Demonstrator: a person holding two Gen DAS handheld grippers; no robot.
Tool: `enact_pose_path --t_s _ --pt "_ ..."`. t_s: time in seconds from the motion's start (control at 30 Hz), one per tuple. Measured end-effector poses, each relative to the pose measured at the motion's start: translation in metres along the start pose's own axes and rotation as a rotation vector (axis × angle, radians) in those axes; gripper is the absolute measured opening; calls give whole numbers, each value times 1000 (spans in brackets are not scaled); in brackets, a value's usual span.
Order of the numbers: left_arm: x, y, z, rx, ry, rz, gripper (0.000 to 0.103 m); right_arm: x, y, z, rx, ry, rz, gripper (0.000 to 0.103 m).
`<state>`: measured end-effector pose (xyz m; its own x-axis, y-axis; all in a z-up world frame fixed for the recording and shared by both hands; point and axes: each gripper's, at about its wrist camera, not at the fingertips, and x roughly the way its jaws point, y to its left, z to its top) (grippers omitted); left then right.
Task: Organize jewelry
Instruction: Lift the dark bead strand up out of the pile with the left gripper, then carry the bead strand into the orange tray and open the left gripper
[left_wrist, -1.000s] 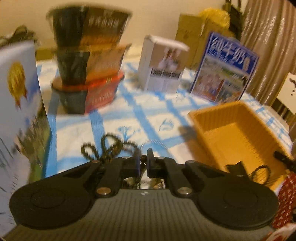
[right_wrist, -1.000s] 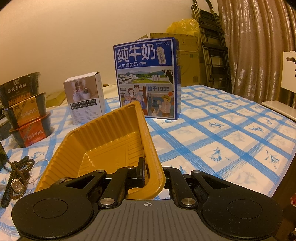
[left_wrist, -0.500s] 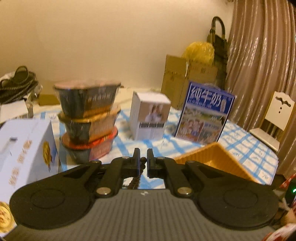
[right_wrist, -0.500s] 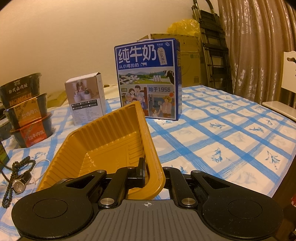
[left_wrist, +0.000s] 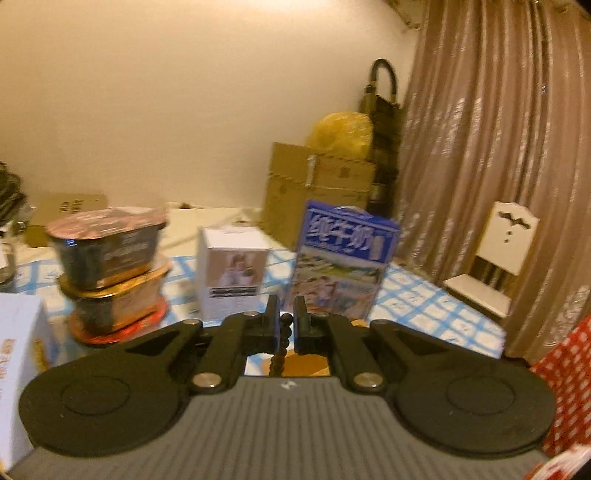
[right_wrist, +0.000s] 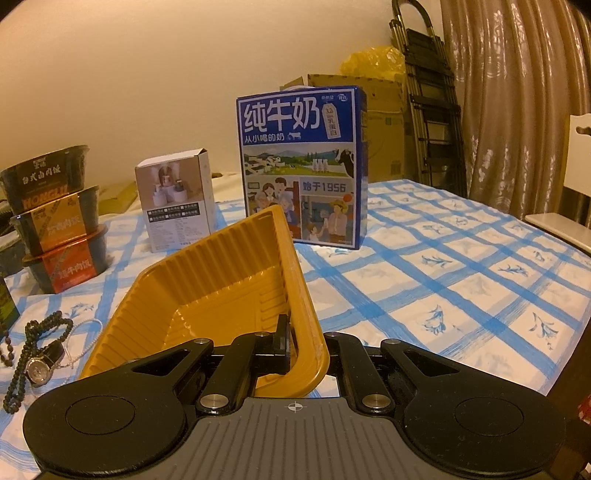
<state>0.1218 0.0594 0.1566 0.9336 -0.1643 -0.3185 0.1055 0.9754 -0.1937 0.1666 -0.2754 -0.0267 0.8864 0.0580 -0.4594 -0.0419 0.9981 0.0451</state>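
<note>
My left gripper (left_wrist: 285, 320) is shut on a dark beaded strand (left_wrist: 279, 347) that hangs down between its fingers, held up above the table. My right gripper (right_wrist: 303, 341) is shut on the near wall of a yellow ribbed tray (right_wrist: 221, 280), which is tilted up off the table. A little of the tray shows below the left gripper (left_wrist: 308, 363). At the left of the right wrist view lie a dark bead necklace (right_wrist: 37, 339), a wristwatch (right_wrist: 40, 367) and a thin pearl strand (right_wrist: 86, 332) on the blue checked cloth (right_wrist: 461, 280).
Three stacked noodle bowls (right_wrist: 55, 221) stand at the back left, a white carton (right_wrist: 175, 199) and a blue milk box (right_wrist: 301, 170) behind the tray. A white box (left_wrist: 16, 369) is at the left. A white chair (left_wrist: 498, 258) and curtains are on the right.
My left gripper has risen from the jewelry pile and now holds a beaded strand in the air. The right gripper and the tray have barely moved.
</note>
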Motion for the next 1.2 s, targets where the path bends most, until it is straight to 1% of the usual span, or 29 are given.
enact_pose_path --t_s 0.17,0.37,0.47,0.63,0.73,0.83,0.97,1.13,1.2 --pt "16 -29 7 17 -2 -97 5 -1 4 3 -8 -9 6 6" --pt "42 -60 11 14 -3 -192 5 -2 6 5 -8 -14 13 6" --pt "59 -74 7 -8 23 -240 5 -2 6 5 -6 -15 16 6" --pt "89 -92 -17 -61 106 -303 5 -3 5 5 -4 -16 19 6" --pt "108 -97 -34 -92 158 -314 5 -2 6 6 -3 -14 19 6" --pt "129 -95 -55 -141 225 -305 5 -3 6 5 -3 -13 19 6" --pt "156 -86 -88 -177 312 -244 5 -2 6 5 -1 -11 18 6" --pt "182 -75 -129 -215 426 -209 5 -1 6 4 -1 -9 17 6" --pt "188 -72 -142 -218 455 -197 5 -1 5 5 -1 -7 17 6"
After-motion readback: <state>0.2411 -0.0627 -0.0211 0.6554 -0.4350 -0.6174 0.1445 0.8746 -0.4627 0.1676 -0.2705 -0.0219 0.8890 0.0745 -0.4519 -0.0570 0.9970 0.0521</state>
